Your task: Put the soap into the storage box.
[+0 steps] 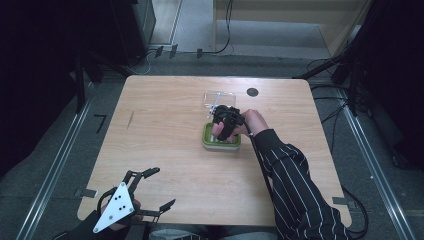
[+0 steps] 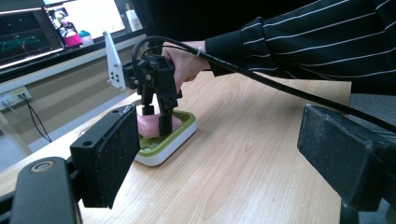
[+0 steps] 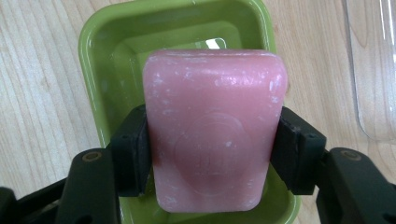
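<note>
A pink soap bar (image 3: pixel 212 130) is clamped between both pads of my right gripper (image 3: pixel 212 154), just above the green soap dish (image 3: pixel 116 51). From the side, the pink soap bar (image 2: pixel 149 125) sits low in the green and white dish (image 2: pixel 175 135), with my right gripper (image 2: pixel 155 123) pointing down on it. From above, my right gripper (image 1: pixel 222 131) stands over the dish (image 1: pixel 207 141) at the table's middle. My left gripper (image 1: pixel 162 187) rests open near the front left edge, its pads (image 2: pixel 116 154) wide apart with nothing between them.
A clear plastic lid (image 1: pixel 218 98) lies just behind the dish, also seen as a clear lid (image 3: pixel 373 70) at the right. A small black disc (image 1: pixel 252 92) sits near the far edge. A person's striped sleeve (image 1: pixel 295 180) crosses the right front of the wooden table (image 1: pixel 165 130).
</note>
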The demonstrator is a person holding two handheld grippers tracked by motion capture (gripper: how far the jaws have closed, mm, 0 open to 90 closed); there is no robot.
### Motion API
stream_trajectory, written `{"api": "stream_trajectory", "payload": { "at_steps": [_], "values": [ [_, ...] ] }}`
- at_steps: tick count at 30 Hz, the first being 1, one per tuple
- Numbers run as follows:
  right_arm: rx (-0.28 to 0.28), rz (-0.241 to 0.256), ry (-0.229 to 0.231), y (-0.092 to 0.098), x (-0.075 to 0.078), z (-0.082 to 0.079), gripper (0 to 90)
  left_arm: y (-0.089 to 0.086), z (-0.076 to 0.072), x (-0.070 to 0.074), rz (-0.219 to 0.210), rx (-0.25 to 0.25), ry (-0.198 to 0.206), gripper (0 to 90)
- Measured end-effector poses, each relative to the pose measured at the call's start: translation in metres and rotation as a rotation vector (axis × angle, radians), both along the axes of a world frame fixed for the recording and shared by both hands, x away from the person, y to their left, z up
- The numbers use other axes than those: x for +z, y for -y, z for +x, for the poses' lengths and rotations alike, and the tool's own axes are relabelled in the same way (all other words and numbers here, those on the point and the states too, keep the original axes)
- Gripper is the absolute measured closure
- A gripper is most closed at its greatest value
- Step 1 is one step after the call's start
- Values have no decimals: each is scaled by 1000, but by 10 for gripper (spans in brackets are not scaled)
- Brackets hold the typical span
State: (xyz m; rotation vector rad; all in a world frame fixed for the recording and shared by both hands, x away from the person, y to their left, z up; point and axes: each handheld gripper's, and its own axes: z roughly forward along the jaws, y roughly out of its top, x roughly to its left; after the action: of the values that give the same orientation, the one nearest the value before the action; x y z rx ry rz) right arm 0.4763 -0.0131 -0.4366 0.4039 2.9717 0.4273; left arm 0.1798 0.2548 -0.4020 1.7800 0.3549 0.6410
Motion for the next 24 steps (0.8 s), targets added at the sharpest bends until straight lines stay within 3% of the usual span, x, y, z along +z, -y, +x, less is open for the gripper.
{"api": "stream_trajectory", "payload": {
  "at_steps": [18,24],
  "values": [
    [14,-10,10,-3,-4,-1,383,1,1,0,-5,-1,-1,136],
    [3,-8,19,-2,2,-2,351,0,1,0,-1,-2,1,135]
  ]
}}
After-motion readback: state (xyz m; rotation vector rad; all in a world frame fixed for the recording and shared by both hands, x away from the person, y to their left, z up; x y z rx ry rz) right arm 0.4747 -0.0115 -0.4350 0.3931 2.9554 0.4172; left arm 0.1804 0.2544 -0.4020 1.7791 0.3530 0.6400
